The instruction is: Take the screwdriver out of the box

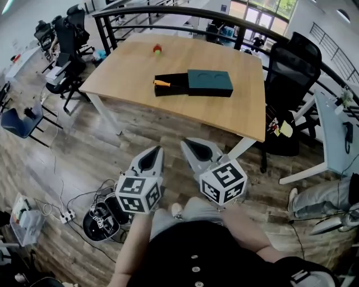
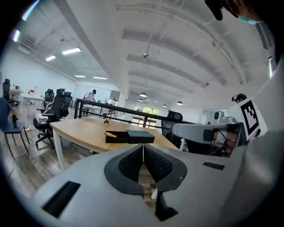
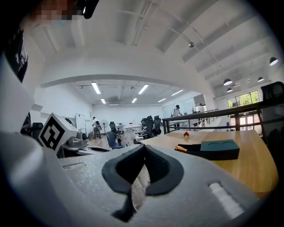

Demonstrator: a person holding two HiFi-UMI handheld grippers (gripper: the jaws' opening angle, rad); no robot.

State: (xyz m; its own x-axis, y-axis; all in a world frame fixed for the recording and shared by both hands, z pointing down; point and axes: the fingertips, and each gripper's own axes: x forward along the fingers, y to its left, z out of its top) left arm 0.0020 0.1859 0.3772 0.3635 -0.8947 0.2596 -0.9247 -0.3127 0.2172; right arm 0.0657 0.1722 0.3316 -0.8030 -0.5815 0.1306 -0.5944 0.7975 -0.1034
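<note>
A black box point(image 1: 171, 84) lies in the middle of the wooden table point(image 1: 134, 73), its dark teal lid point(image 1: 210, 82) slid off to the right. The screwdriver's orange handle point(image 1: 161, 83) shows in the uncovered left part. Both grippers hover over the floor, well short of the table's near edge. My left gripper point(image 1: 150, 159) and right gripper point(image 1: 197, 150) are both shut and hold nothing. In the left gripper view the box point(image 2: 129, 136) and orange handle point(image 2: 110, 134) sit far ahead past the shut gripper point(image 2: 143, 150). The right gripper view shows the box point(image 3: 213, 150) and handle point(image 3: 181, 149) beyond the shut gripper point(image 3: 143, 153).
A small red and green object point(image 1: 157, 50) sits at the table's far side. Black office chairs point(image 1: 289, 84) stand right of the table and more point(image 1: 67, 39) to its left. A dark railing point(image 1: 185, 14) runs behind. Cables and a power strip point(image 1: 66, 215) lie on the wood floor at lower left.
</note>
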